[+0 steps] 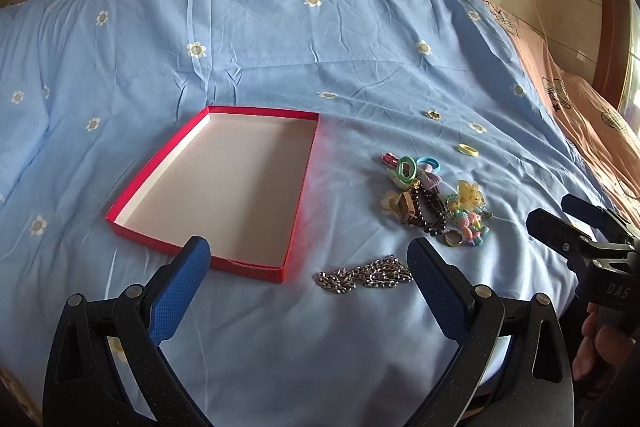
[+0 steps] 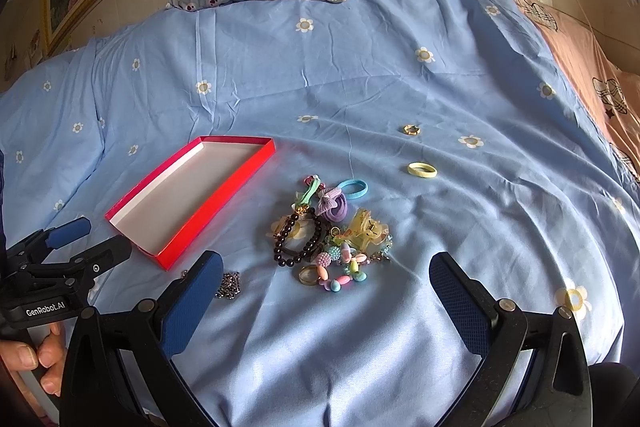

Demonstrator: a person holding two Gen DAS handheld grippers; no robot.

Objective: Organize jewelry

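I am holding both my left gripper [image 1: 308,261] and right gripper [image 2: 326,277] spread and empty, and the chain [image 1: 366,273] is lying crosswise just ahead between my left jaws, right of the box [image 1: 120,217].

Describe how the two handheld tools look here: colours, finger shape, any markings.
Both the left tool and right tool have black speckled frames with silver pivot pins and curved fingers faced with textured blue pads. White lettering reads "GenRobot.AI" and "DAS". Bare fingers hold them; no cables show.
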